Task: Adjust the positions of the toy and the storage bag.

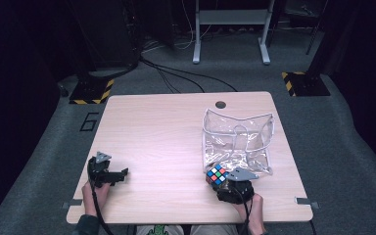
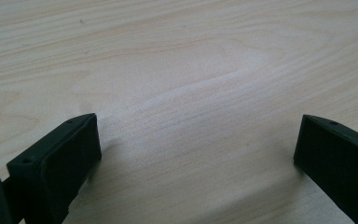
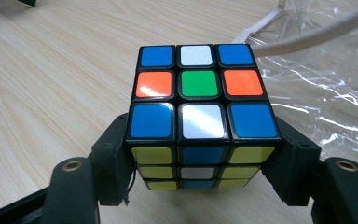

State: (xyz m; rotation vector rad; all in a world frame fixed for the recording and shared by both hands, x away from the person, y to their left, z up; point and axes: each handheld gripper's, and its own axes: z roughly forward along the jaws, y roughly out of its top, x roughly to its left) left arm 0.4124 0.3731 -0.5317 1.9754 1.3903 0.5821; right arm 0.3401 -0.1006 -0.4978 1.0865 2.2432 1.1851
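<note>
From above, the right gripper (image 1: 223, 180) sits at the lower right of the frame, its jaws clamped on a puzzle cube (image 1: 217, 174) just at the near edge of a clear plastic bag (image 1: 237, 142). The right gripper view brings the detail: the cube (image 3: 200, 112) fills the centre, black jaws pressing its left and right sides, top face showing blue, white, orange and green squares, with yellow ones on the front. The bag (image 3: 326, 79) crinkles at the upper right. Over at the lower left of the high view, the left gripper (image 1: 120, 175) rests low on the table (image 1: 156, 132). Its own view shows jaws spread wide, nothing but bare wood (image 2: 191, 93) between them.
</note>
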